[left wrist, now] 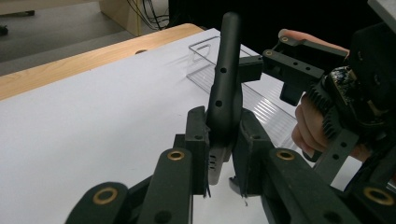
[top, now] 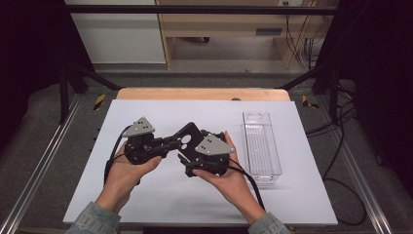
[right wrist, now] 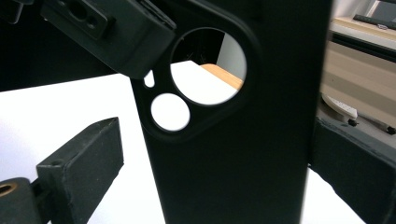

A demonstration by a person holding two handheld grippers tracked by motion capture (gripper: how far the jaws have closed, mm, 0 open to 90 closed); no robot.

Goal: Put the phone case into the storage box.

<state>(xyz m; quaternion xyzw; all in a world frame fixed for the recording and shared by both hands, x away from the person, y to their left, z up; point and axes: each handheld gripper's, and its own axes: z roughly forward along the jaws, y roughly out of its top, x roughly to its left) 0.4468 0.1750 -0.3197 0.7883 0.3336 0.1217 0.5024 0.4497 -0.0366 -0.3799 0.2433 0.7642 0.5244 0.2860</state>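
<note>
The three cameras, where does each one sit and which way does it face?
High view: above the person's side, looking forward and down on the table; both hands and grippers show.
Left gripper view: along the left gripper, fingers shut on the phone case.
Right gripper view: close behind the case's camera cutout; its own fingers show.
All three share the phone case.

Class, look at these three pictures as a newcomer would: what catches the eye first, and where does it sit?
First, the black phone case with its round camera cut-outs, held above the middle of the white table between the two tools. The left tool is clamped on the case's edge; the right tool flanks it, jaws apart. To the right a clear plastic tray lies lengthwise on the table.
</note>
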